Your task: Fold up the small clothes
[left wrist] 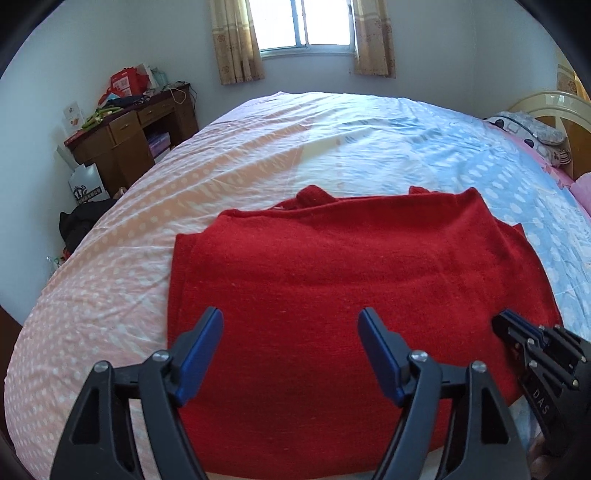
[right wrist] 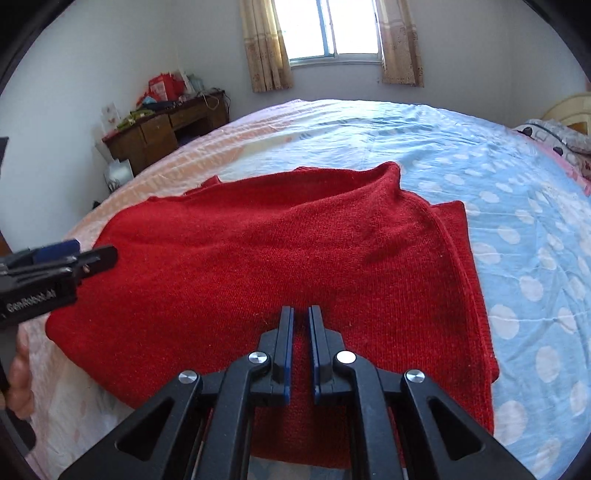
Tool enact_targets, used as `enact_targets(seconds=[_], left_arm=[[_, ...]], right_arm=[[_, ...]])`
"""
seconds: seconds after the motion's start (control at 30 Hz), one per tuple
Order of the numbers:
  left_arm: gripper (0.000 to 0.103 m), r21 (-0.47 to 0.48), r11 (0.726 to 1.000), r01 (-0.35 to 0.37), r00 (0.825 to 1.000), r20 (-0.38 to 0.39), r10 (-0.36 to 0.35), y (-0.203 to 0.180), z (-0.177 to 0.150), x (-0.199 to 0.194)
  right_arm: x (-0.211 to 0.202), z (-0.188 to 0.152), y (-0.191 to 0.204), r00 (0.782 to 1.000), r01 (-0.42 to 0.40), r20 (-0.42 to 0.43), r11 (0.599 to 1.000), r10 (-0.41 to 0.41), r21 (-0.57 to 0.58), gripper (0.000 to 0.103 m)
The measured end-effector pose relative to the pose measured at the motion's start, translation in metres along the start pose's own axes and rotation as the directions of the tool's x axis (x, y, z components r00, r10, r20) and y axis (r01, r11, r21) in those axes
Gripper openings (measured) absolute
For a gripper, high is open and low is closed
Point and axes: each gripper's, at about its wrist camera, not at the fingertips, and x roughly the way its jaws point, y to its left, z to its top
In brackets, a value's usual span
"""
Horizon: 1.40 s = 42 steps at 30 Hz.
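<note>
Left wrist view: left gripper [left wrist: 290, 325] fingers apart above red sweater [left wrist: 332, 280] folded on bed [left wrist: 369, 147] | right gripper [right wrist: 301, 317] fingers together, empty | risk: snagging and dragging sweater's near edge undoes fold.

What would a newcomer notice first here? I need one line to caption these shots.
The bright red sweater, folded and lying on the bed sheet in pink and blue with white spots, fills the middle of both views. Over its near edge hang the left gripper, jaws wide apart, and the right gripper, nearly shut. A sunlit window glows on the far wall.
</note>
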Motion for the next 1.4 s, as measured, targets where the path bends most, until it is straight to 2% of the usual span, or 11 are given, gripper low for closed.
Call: enact_targets(seconds=[0.2,0.27,0.37,0.4,0.43,0.47,0.57,0.87,0.97,1.17,1.4], left_arm=[[0.078,0.037,0.999,0.009,1.0,0.026,-0.01,-0.035,0.011,0.008],[0.084,0.047,0.999,0.006,0.999,0.038,-0.008,-0.046,0.015,0.016],[0.088,0.08,0.995,-0.064,0.998,-0.003,0.064,-0.059,0.012,0.041],[0.094,0.094,0.993,-0.073,0.997,-0.024,0.076,-0.061,0.007,0.051],[0.098,0.075,0.994,-0.085,0.996,0.018,0.084,-0.057,0.002,0.051],[0.103,0.055,0.994,-0.099,0.995,0.016,0.098,-0.054,0.002,0.05],[0.103,0.013,0.999,-0.042,0.999,-0.013,0.042,-0.041,0.002,0.049],[0.103,-0.028,1.0,0.003,1.0,-0.013,-0.003,-0.019,-0.019,0.02],[0.103,-0.04,0.999,-0.004,1.0,-0.017,0.003,-0.01,-0.022,0.016],[0.103,-0.057,0.996,-0.072,0.997,-0.018,0.071,0.014,-0.037,0.003],[0.103,-0.218,0.973,-0.071,0.996,-0.062,0.058,0.054,-0.065,-0.003]], right_arm=[[-0.002,-0.002,-0.005,0.999,-0.04,0.017,0.998,0.04,0.041,0.007],[-0.001,-0.001,-0.005,0.999,-0.036,0.018,0.999,0.035,0.037,0.007],[-0.001,-0.001,-0.002,0.999,-0.025,0.021,0.999,0.025,0.028,0.007],[-0.001,-0.001,-0.002,0.999,-0.024,0.021,0.999,0.023,0.026,0.007],[-0.001,-0.001,-0.002,0.999,-0.023,0.022,0.999,0.023,0.026,0.007],[-0.001,-0.001,-0.002,0.999,-0.024,0.023,0.999,0.024,0.026,0.007],[-0.001,-0.002,-0.003,0.999,-0.031,0.026,0.999,0.03,0.032,0.007],[-0.001,-0.003,-0.004,0.999,-0.027,0.03,0.999,0.027,0.028,0.007],[-0.001,-0.003,-0.004,0.999,-0.027,0.03,0.999,0.027,0.028,0.007],[-0.002,-0.003,-0.003,0.999,-0.017,0.032,1.0,0.016,0.025,0.007],[-0.002,-0.003,-0.003,0.999,-0.015,0.033,1.0,0.014,0.024,0.007]])
